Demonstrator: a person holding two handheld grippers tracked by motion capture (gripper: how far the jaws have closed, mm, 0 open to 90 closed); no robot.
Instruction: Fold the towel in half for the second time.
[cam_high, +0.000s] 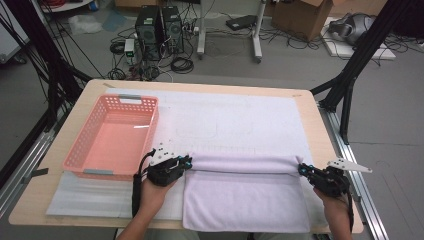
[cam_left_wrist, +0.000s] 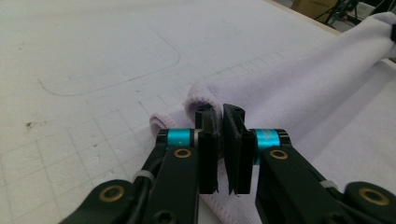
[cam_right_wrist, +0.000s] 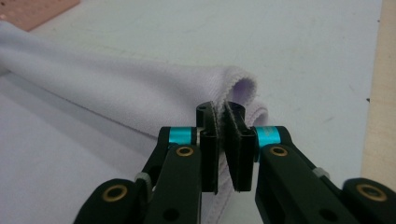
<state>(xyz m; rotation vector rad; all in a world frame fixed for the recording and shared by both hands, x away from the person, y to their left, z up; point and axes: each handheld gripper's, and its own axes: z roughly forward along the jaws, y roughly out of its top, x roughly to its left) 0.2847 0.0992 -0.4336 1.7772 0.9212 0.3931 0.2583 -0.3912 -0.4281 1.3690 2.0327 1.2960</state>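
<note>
Lying across the bench (cam_high: 300, 107), the lilac towel (cam_high: 245, 200) has its far part folded into a long ridge whose axis runs side to side, from the left gripper (cam_high: 188, 162) to the right gripper (cam_high: 301, 170). Left of it sits a pink basket (cam_high: 80, 145). Both pairs of jaws stand parted by a narrow gap at the ridge's ends; nothing shows between either pair. The towel's near edge is cut off.
</note>
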